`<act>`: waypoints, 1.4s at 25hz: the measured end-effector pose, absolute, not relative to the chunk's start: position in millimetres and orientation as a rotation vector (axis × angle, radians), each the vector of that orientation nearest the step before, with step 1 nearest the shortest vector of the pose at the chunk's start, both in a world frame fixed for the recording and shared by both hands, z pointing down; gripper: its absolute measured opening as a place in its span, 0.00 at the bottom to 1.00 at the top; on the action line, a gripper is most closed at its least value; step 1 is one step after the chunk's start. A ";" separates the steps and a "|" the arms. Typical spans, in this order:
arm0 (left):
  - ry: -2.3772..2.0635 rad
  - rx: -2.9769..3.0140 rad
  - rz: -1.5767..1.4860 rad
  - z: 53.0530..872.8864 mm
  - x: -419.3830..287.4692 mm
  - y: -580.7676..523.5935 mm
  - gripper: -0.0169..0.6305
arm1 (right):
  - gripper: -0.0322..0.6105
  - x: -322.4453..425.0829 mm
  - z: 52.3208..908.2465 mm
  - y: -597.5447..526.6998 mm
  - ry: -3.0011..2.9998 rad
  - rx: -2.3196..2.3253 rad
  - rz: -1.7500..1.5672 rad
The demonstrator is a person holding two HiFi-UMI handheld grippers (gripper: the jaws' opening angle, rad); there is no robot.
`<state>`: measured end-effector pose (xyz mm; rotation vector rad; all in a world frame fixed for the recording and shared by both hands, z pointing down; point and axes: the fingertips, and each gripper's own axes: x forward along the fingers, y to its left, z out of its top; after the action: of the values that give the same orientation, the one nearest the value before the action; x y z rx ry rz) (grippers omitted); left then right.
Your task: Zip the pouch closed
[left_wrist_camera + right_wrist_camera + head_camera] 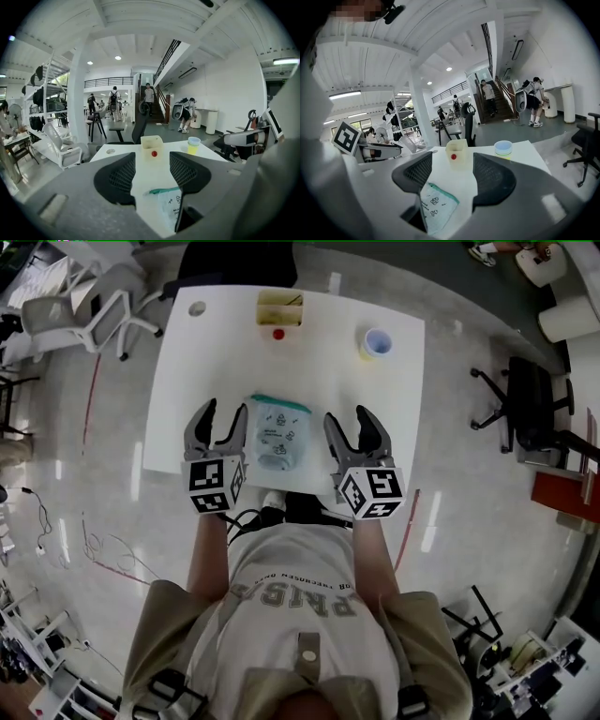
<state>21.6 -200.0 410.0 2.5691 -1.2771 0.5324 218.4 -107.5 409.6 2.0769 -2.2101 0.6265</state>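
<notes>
the left gripper [225, 414] and right gripper [348, 417] are hovering, jaws apart and empty, flanking the pouch [277, 433], likely so one pins while one pulls. it is lying flat on the table [187, 371], a box [279, 307] and cup [377, 341] standing beyond

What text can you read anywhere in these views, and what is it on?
"PRIS": large letters on the person's shirt, seen upside down; whether more letters follow cannot be told, and the small line beside it is too blurred to read.
On the pouch: small dark print and drawings, too small to read.
On the marker cubes: black-and-white square codes, no words.
Nothing else is legible.
</notes>
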 end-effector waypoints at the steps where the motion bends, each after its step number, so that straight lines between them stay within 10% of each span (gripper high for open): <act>1: -1.286 2.565 0.535 410.3 26.2 -203.3 0.39 | 0.44 223.1 410.4 -111.9 -2.220 2.067 0.630; 35: -0.822 2.437 0.995 580.9 29.8 -243.0 0.39 | 0.44 214.8 515.8 -195.5 -2.169 1.772 0.842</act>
<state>29.8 -243.0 580.9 2.4367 -0.8218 0.9949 214.8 -195.5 515.8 1.7723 -2.1686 0.8421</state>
